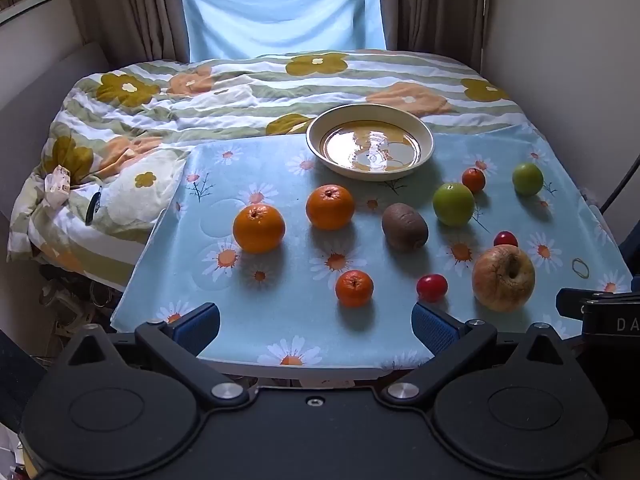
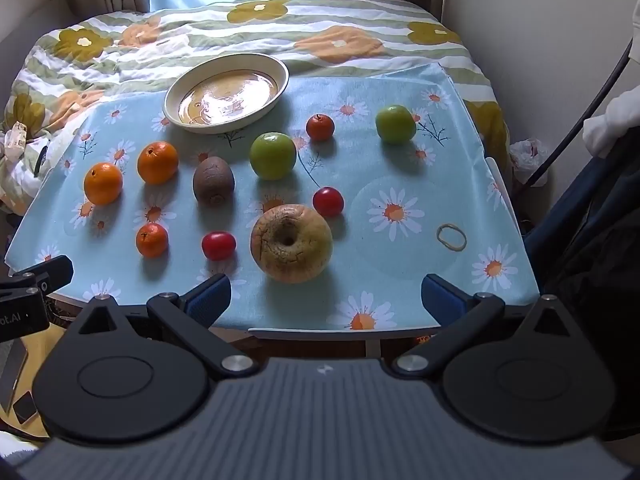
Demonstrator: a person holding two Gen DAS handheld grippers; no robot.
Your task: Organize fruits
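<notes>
Fruits lie loose on the daisy-cloth tabletop point(image 1: 280, 320) near a cream round bowl point(image 1: 370, 142), both tongs point(image 1: 316, 322) point(image 2: 326, 300) wide apart, empty.

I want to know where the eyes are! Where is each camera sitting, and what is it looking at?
Left wrist: on the open left gripper, looking down over the table's near edge, nearest the small orange; the other gripper's tip shows at right.
Right wrist: on the open right gripper, nearest the wrinkled apple; the other gripper's tip shows at left.
Both see the empty bowl, kiwi and bed.
</notes>
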